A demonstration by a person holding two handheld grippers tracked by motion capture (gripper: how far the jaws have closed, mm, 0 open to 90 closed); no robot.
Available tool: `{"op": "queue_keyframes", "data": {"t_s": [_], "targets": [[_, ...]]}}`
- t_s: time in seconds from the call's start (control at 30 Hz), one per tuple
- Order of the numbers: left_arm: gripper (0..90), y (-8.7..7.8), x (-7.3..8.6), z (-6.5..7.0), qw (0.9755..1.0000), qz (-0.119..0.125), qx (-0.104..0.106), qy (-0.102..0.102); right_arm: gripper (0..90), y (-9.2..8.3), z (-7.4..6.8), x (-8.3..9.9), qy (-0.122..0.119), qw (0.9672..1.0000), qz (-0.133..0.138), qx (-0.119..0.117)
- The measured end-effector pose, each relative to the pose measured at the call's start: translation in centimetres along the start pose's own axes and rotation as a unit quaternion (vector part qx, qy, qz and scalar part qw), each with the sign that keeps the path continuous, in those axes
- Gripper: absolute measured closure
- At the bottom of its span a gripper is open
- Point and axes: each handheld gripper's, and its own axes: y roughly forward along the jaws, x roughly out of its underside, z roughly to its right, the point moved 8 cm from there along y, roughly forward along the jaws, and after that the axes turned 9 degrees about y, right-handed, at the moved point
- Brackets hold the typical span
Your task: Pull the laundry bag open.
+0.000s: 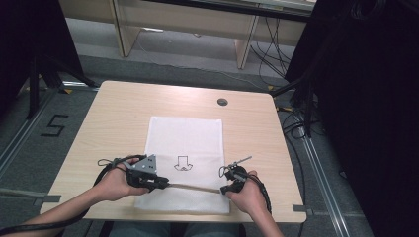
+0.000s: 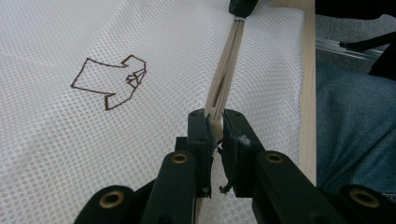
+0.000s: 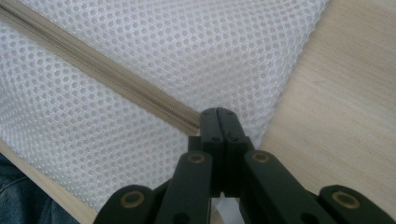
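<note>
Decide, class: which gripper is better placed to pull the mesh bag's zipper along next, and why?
Probably the left gripper: its jaws pinch the zipper end where the tape parts. The right gripper clamps the other end by the mesh bag edge, anchoring it.

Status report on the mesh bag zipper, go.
Left claw shut on zipper end. Right claw shut at the other end. White mesh bag flat on table. Nothing in the way.

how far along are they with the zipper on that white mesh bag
Early, by the look of it. Done: the mesh bag lies flat on the table, and both grippers are clamped at the ends of its beige zipper. In hand: the left gripper pinches the zipper's near end, the right gripper the far end, holding it taut. Left: running the slider along; whether it has travelled at all I cannot tell.
</note>
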Motion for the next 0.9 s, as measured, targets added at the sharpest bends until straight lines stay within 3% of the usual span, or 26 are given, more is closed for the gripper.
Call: {"op": "queue_keyframes", "data": {"t_s": [0.1,0.23,0.27,0.33,0.37,0.47,0.9], "targets": [[81.4,0.0,0.0,0.0,1.0,0.003,0.002,-0.002,90.0,0.1,0.3,-0.2,-0.023,0.9997,0.007,0.001],[81.3,0.1,0.1,0.1,1.0,0.001,0.005,0.001,90.0,0.0,0.3,-0.1,-0.015,0.9999,0.006,0.003],[81.4,0.0,0.2,0.0,1.0,-0.005,0.001,0.003,90.0,0.0,0.0,0.0,-0.001,1.0,0.001,-0.001],[81.4,-0.2,0.2,-0.1,1.0,0.0,0.001,0.0,90.0,0.0,0.1,-0.1,-0.011,0.9999,0.004,-0.001],[81.4,-0.2,0.3,-0.1,1.0,0.001,0.003,-0.007,90.0,0.0,0.0,0.0,-0.003,1.0,0.002,-0.001],[81.4,-0.3,0.5,-0.1,1.0,-0.004,-0.003,-0.002,90.0,0.1,0.3,-0.2,-0.024,0.9997,0.008,0.0],[81.4,-0.9,1.2,-0.3,1.0,-0.005,-0.003,-0.008,90.0,0.1,0.3,-0.2,-0.023,0.9997,0.008,0.0]]}}
